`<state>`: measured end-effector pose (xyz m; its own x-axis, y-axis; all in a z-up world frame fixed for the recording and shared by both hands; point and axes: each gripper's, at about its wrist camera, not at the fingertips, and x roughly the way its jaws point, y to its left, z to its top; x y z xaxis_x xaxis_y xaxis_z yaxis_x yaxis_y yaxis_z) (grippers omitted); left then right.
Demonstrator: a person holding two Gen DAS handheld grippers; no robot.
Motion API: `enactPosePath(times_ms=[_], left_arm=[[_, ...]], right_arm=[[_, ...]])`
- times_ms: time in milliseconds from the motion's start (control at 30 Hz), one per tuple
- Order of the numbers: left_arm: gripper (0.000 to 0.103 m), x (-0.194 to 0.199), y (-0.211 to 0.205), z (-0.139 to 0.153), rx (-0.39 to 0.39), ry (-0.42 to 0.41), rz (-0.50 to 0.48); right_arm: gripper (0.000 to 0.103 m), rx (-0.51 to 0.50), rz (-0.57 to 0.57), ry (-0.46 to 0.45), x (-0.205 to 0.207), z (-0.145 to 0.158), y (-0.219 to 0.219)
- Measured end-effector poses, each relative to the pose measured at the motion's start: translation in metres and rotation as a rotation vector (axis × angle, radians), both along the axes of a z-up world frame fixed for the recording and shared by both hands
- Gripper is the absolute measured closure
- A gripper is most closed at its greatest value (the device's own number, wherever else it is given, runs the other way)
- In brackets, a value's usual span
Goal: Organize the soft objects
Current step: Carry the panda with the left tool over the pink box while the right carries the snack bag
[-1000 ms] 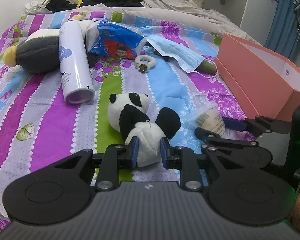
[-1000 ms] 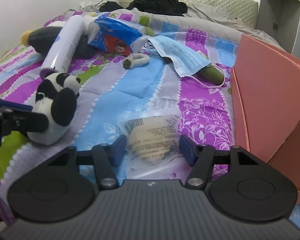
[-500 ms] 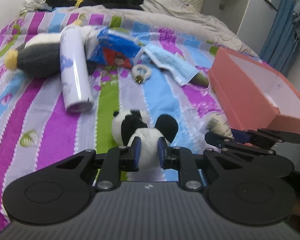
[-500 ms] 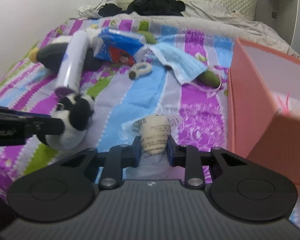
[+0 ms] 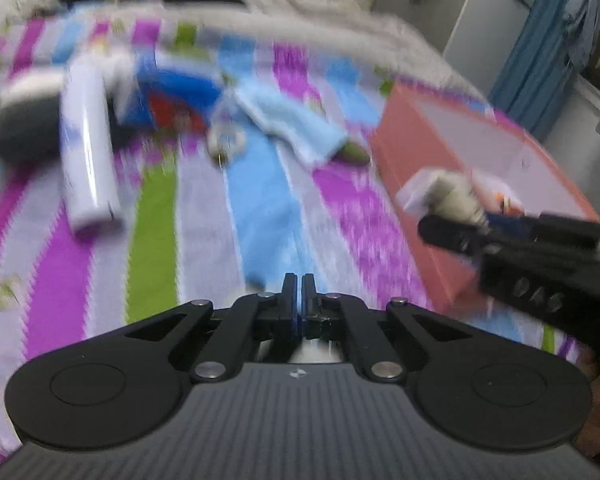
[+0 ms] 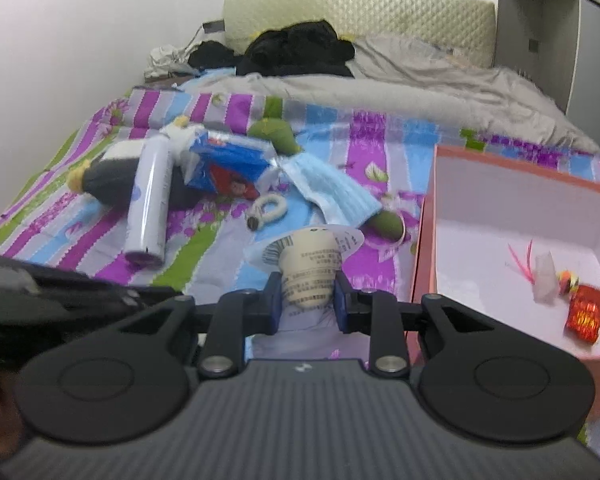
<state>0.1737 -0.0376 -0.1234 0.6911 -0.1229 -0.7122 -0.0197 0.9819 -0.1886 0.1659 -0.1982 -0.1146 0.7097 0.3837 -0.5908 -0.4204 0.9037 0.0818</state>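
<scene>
My left gripper [image 5: 302,280] hangs shut above the striped bedspread [image 5: 260,208]. Nothing shows between its pads; a white patch sits under the jaws and I cannot tell what it is. The panda plush is out of sight in both views. My right gripper [image 6: 307,300] is shut on a cream soft packet in a clear printed wrapper [image 6: 310,264], lifted off the bed. In the blurred left wrist view that packet [image 5: 452,196] hangs beside the near wall of the open pink box [image 5: 420,220].
On the bed lie a white spray can [image 6: 148,200], a penguin plush [image 6: 108,178], a blue tissue pack [image 6: 228,164], a blue face mask [image 6: 332,196], a ring toy [image 6: 268,210] and a green plush [image 6: 274,132]. The pink box [image 6: 500,216] holds a red packet [image 6: 584,312] and a feather toy [image 6: 540,272].
The left jaws closed fully and the panda left the view as that gripper rose. The right jaws closed on the cream packet and lifted it toward the pink box.
</scene>
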Motion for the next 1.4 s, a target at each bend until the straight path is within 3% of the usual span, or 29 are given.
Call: enactPosePath(times_ms=[100, 267, 367, 500, 533, 700, 1000, 1333, 1400], left_arm=[[0.1, -0.006, 0.0, -0.03, -0.018, 0.064, -0.005], [0.097, -0.02, 0.005, -0.039, -0.017, 0.024, -0.029], [0.081, -0.022, 0.006, -0.038, -0.003, 0.028, -0.038], [0.053, -0.025, 0.012, -0.041, -0.008, 0.036, 0.055], [0.051, -0.027, 0.012, -0.041, -0.003, 0.036, 0.076], [0.051, -0.03, 0.009, -0.051, -0.054, 0.073, 0.146], [0.051, -0.02, 0.008, -0.067, -0.263, 0.14, 0.227], [0.059, -0.013, 0.008, -0.062, -0.265, 0.156, 0.238], [0.059, -0.012, 0.008, -0.057, -0.295, 0.152, 0.227]], right_arm=[[0.074, -0.017, 0.012, 0.03, -0.01, -0.016, -0.003], [0.074, -0.005, 0.008, 0.09, -0.023, -0.043, -0.009], [0.074, 0.004, -0.003, 0.117, -0.027, -0.053, -0.012], [0.074, 0.006, 0.001, 0.132, -0.03, -0.056, -0.012], [0.074, 0.006, 0.002, 0.133, -0.03, -0.056, -0.012], [0.073, 0.013, 0.002, 0.137, -0.025, -0.054, -0.012], [0.073, -0.006, 0.022, 0.125, -0.019, -0.044, -0.01], [0.073, -0.012, 0.025, 0.123, -0.008, -0.027, -0.012], [0.073, -0.011, 0.026, 0.114, -0.005, -0.019, -0.014]])
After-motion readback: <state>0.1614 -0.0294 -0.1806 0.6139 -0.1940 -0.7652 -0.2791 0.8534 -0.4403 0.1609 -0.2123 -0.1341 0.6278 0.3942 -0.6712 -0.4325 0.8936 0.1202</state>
